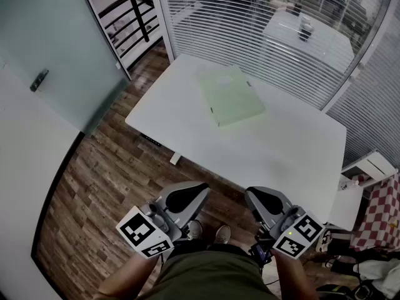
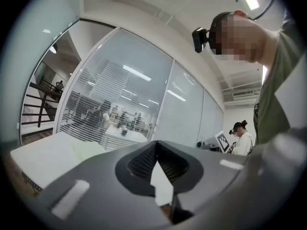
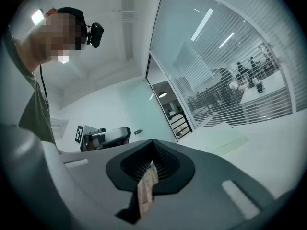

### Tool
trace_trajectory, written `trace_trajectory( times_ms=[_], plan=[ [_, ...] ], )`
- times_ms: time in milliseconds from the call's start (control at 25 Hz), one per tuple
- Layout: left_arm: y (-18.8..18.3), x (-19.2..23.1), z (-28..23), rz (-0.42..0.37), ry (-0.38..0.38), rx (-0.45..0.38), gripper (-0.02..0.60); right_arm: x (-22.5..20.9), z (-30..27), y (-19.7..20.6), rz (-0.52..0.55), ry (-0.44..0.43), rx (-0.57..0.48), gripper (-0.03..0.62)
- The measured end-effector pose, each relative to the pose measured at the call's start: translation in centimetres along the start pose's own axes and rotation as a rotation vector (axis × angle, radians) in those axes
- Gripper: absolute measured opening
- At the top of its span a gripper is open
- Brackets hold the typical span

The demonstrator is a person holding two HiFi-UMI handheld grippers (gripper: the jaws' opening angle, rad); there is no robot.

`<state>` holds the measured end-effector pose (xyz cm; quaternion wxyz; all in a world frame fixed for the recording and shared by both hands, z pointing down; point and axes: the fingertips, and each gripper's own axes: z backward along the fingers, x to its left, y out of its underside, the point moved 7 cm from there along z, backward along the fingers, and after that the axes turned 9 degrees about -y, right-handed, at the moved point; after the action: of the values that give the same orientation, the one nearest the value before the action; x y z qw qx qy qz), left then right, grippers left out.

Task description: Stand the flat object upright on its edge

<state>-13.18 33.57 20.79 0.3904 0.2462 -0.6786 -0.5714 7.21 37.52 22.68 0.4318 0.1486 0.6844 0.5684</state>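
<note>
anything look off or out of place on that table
Nothing looks spilled or damaged. The pale green flat object lies flat on the white table, turned askew to the table's edges. The left gripper and right gripper are shut, empty, and short of the table.

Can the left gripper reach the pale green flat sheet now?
Probably not yet: the shut left gripper hangs over the wooden floor, short of the white table. Nothing blocks the way to the pale green flat sheet.
</note>
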Motion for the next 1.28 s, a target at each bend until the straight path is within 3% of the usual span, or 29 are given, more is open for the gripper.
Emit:
trace_trajectory(
  times_ms=[360,680,1280],
  plan=[
    [1.2,-2.0,0.0,0.009,-0.012,0.012,0.000,0.0,2.0,1.1,-0.072,-0.035,-0.009,0.011],
    [2.7,-4.0,0.2,0.015,-0.040,0.018,0.000,-1.0,4.6,2.7,-0.144,-0.012,0.032,0.009],
    [3.8,-5.1,-0.2,0.010,-0.073,0.049,0.000,-1.8,6.3,2.6,-0.115,-0.012,0.075,0.009]
  ],
)
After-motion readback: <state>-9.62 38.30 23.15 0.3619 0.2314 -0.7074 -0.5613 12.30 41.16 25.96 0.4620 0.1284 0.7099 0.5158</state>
